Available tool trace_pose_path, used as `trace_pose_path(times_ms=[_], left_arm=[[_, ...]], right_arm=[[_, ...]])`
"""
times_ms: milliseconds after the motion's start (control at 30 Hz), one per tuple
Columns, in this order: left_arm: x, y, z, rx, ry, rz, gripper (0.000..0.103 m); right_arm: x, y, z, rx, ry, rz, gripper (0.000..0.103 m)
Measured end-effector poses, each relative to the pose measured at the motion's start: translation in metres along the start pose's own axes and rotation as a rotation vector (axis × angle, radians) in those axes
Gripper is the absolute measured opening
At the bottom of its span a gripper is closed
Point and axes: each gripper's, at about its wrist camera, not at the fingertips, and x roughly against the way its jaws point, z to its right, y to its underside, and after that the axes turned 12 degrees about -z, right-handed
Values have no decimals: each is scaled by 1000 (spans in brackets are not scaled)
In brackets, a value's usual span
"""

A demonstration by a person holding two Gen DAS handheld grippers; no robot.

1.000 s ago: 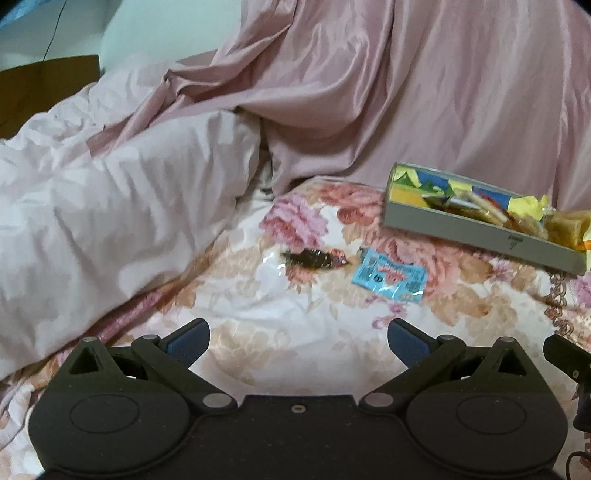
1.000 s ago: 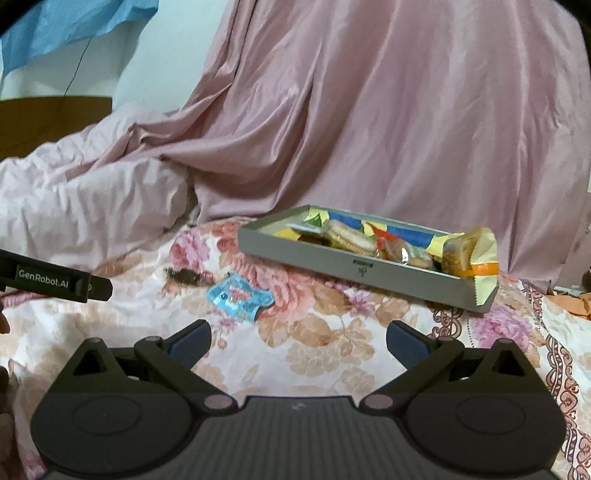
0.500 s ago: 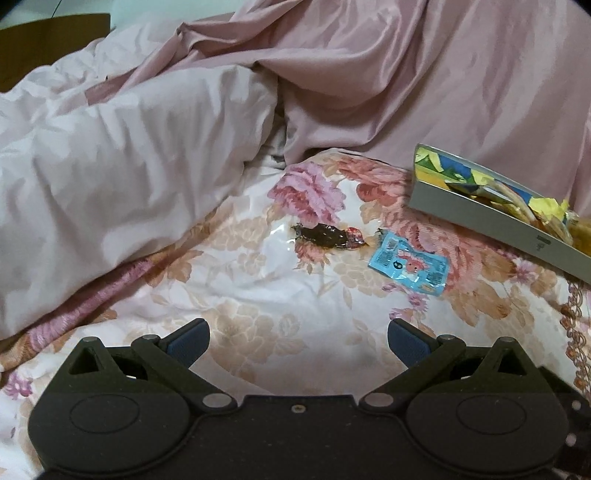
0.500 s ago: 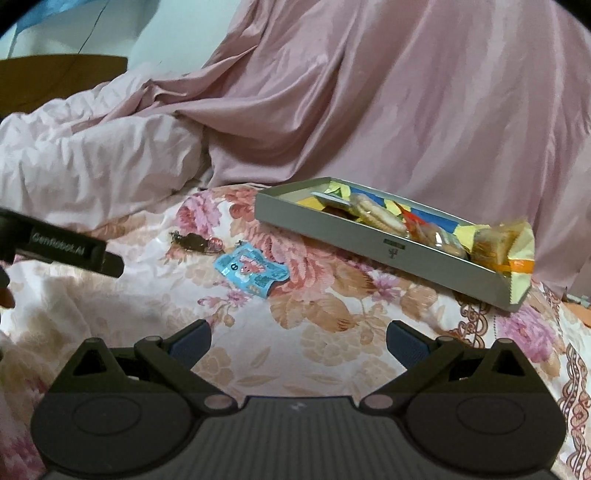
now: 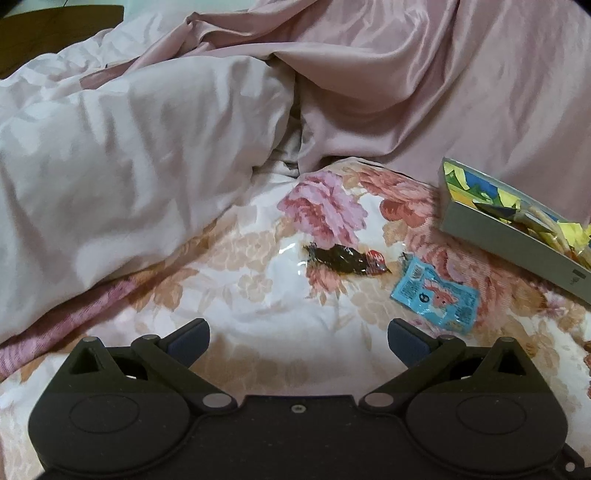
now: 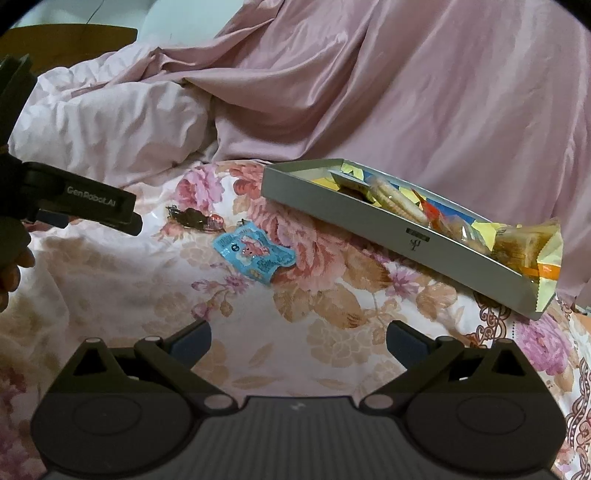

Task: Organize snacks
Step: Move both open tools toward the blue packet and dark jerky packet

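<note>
A dark brown snack packet (image 5: 345, 259) (image 6: 194, 218) and a light blue snack packet (image 5: 436, 298) (image 6: 255, 253) lie side by side on the floral bedsheet. A grey tray (image 5: 509, 243) (image 6: 369, 218) holding several wrapped snacks sits to their right, with a yellow packet (image 6: 532, 251) hanging over its far end. My left gripper (image 5: 297, 338) is open, a short way in front of the brown packet, with nothing between its fingers. My right gripper (image 6: 297, 338) is open and empty, nearer than the blue packet and the tray. The left gripper's side (image 6: 81, 195) shows at the left of the right wrist view.
A white duvet (image 5: 122, 177) is heaped on the left and a pink satin sheet (image 5: 424, 81) rises behind the tray. A wooden headboard (image 5: 55, 33) stands at the far left. A hand (image 6: 11, 266) shows at the left edge.
Both grippers have moved forward and lower toward the packets, which now look larger and closer. The left gripper has closed in on the brown packet. Both stay open.
</note>
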Motion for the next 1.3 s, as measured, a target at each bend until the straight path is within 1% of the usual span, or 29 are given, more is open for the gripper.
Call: trace_pose_path(times_ms=[133,267,367,467,600,733,867,967,1100,1200,1233,1300], left_arm=[[-11,-5,1,-6,-6,13,102],[-24,-16,4,-11,33,-14,102],[-29,-22,9,-33,43,1,102],[-36,-27,13,-55,44,14,102],[-47,-32,15,-68,53,27,102],[-59,-36,15,-87,65,27,102],[-68,-41,15,-111,89,40,102],[-74,-47,20,-166,106,47,102],[-84,-57,27,-297,129,67,102],[-93,-68,24,-384,183,69,102],[-96,-73,20,-399,205,68,102],[-101,-84,9,-397,273,72,102]], right_arm=[[-11,-7,-1,17,-4,-2,103],[-26,-18,-3,75,6,18,103],[-37,-25,-4,107,14,36,103],[-48,-32,-1,113,-2,40,103],[-64,-43,2,131,-41,41,103],[-81,-51,2,156,-118,22,103],[-95,-59,-3,197,-185,26,103],[-106,-65,-7,206,-213,32,103],[-124,-71,-10,206,-232,23,103],[-132,-74,-12,207,-255,24,103],[-134,-74,-12,210,-257,32,103],[-137,-76,-13,217,-263,53,103]])
